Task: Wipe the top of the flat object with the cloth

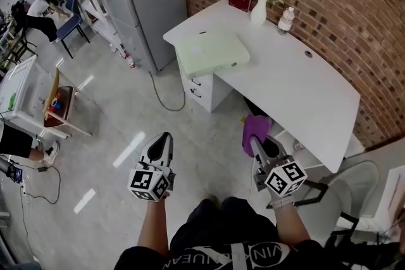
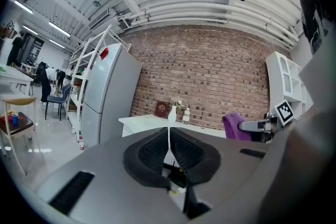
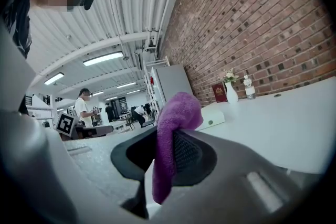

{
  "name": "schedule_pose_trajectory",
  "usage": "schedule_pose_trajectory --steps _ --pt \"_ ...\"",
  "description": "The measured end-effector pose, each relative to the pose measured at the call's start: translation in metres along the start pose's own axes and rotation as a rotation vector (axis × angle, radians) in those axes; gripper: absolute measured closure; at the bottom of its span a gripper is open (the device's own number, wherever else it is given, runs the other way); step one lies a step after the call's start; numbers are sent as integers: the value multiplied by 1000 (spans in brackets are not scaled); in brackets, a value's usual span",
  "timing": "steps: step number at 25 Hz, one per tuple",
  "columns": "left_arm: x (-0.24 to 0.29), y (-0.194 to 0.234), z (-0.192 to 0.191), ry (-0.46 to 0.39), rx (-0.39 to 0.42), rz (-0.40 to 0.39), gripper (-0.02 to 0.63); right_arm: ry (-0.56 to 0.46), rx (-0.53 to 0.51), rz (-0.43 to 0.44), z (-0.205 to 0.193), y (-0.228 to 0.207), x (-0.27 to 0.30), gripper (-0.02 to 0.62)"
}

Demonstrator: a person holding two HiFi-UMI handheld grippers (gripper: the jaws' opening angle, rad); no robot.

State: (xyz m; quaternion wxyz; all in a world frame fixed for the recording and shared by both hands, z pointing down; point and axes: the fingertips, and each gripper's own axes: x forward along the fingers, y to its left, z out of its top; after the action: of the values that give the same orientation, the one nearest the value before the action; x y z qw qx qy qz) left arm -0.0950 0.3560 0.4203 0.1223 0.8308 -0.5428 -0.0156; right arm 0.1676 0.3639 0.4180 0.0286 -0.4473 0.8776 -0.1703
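Seemingly the approach step: the right hand-held gripper (image 3: 168, 145) clamps the purple cloth (image 3: 177, 112), while the left hand-held gripper (image 2: 169, 139) is closed and empty. The green flat object (image 1: 212, 52) lies well ahead on the worktop (image 1: 297, 88); next, the cloth likely goes onto its top.

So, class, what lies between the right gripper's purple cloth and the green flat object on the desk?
Only floor and the bare edge of the white desk in the head view; nothing stands between the purple cloth and the flat object.
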Motion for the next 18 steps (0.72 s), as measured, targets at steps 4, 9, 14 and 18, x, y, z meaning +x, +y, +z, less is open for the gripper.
schedule_pose_trajectory --steps 4,9,14,18 --pt "8 16 -8 19 -19 14 589 14 29 -5 -4 -9 20 532" --pt "23 39 -11 31 -19 38 589 28 42 13 -5 -21 54 532" --pt "50 70 10 12 -22 70 589 18 49 52 11 -29 102 532" --pt "83 86 29 -10 -11 63 589 5 30 91 32 -35 142 532"
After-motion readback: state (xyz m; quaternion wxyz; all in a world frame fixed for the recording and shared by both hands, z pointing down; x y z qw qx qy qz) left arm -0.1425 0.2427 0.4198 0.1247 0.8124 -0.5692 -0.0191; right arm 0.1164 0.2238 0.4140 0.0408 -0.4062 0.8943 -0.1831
